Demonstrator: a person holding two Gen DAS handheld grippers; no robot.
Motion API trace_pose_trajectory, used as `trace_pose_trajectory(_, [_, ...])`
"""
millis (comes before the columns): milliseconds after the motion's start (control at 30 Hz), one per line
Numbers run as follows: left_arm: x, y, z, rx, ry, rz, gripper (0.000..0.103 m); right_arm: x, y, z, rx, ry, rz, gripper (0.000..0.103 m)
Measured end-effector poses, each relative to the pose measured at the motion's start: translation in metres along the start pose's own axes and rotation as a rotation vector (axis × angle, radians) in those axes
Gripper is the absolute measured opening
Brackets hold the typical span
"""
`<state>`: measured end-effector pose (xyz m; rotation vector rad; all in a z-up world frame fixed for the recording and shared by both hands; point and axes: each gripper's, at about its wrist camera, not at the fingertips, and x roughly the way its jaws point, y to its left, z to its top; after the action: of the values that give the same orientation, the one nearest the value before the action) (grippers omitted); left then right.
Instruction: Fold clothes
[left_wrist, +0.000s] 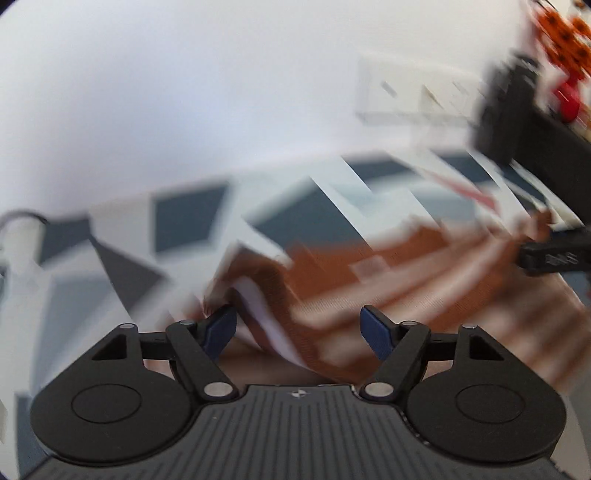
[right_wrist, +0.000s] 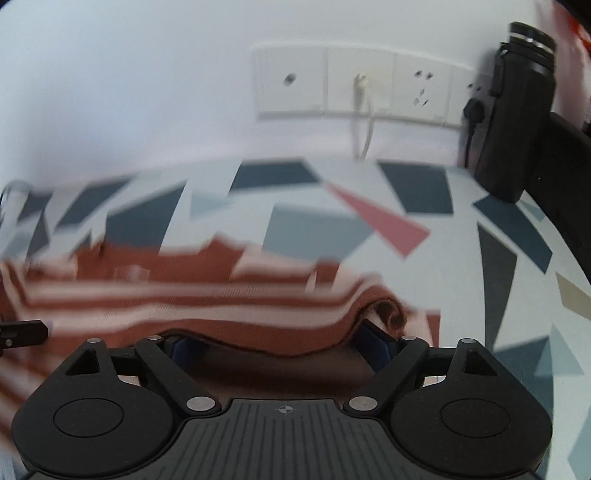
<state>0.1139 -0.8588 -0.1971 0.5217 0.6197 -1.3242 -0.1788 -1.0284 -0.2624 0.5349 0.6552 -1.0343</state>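
Patterned tablecloth (right_wrist: 461, 266) is carrying a rust-striped garment (right_wrist: 207, 295). Left gripper (left_wrist: 299, 328) is gaping wide around a fold; right gripper (right_wrist: 280, 345) is spread apart, gripping nothing.

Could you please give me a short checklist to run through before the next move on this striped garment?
1. Left gripper open: ok, blue pads stand well apart, with striped garment between them.
2. Right gripper open: ok, jaws spread, though the cloth's edge drapes over its fingertips.
3. Either gripper actually pinching cloth: cannot tell; nothing looks clamped.
4. Garment lying on the patterned tablecloth: ok, its rolled fold rests there.
5. Fold neat and aligned: cannot tell, both views are motion-blurred.
6. Black device at the far right clear of the garment: ok in the right wrist view.
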Motion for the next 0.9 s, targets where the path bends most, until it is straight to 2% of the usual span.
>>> trace_pose_trajectory(100, [-0.003, 0.02, 0.021, -0.095, -0.112, 0.126, 0.083, 0.0, -0.013, 0.015, 0.128, -0.096, -0.008, 0.083])
trace_pose_trajectory(167, [-0.009, 0.032, 0.026, -0.139, -0.14, 0.153, 0.086, -0.003, -0.024, 0.021, 0.228, -0.139, 0.008, 0.084])
trace_pose_trajectory(200, [-0.013, 0.035, 0.024, -0.143, -0.139, 0.143, 0.088, -0.006, -0.025, 0.021, 0.224, -0.141, 0.008, 0.084])
trace_pose_trajectory(300, [-0.019, 0.038, 0.01, -0.131, -0.086, 0.121, 0.091, -0.015, -0.028, 0.015, 0.177, -0.14, -0.011, 0.085])
trace_pose_trajectory(400, [-0.024, 0.047, -0.008, -0.165, -0.005, 0.106, 0.092, -0.031, -0.042, 0.008, 0.166, -0.13, -0.032, 0.088])
trace_pose_trajectory(500, [-0.029, 0.065, -0.023, -0.285, 0.079, 0.081, 0.093, -0.047, -0.056, 0.001, 0.155, -0.119, -0.052, 0.093])
trace_pose_trajectory(600, [-0.031, 0.077, -0.036, -0.364, 0.15, 0.083, 0.097, -0.061, -0.071, 0.0, 0.136, -0.109, -0.07, 0.102])
trace_pose_trajectory(633, [-0.032, 0.08, -0.041, -0.389, 0.173, 0.083, 0.097, -0.061, -0.075, 0.0, 0.131, -0.095, -0.07, 0.102])
trace_pose_trajectory(733, [-0.027, 0.075, -0.054, -0.388, 0.233, 0.064, 0.097, -0.047, -0.079, -0.007, 0.119, 0.013, -0.06, 0.102])
trace_pose_trajectory(900, [-0.021, 0.059, -0.057, -0.339, 0.231, 0.07, 0.097, -0.024, -0.058, -0.023, 0.036, 0.097, -0.034, 0.102])
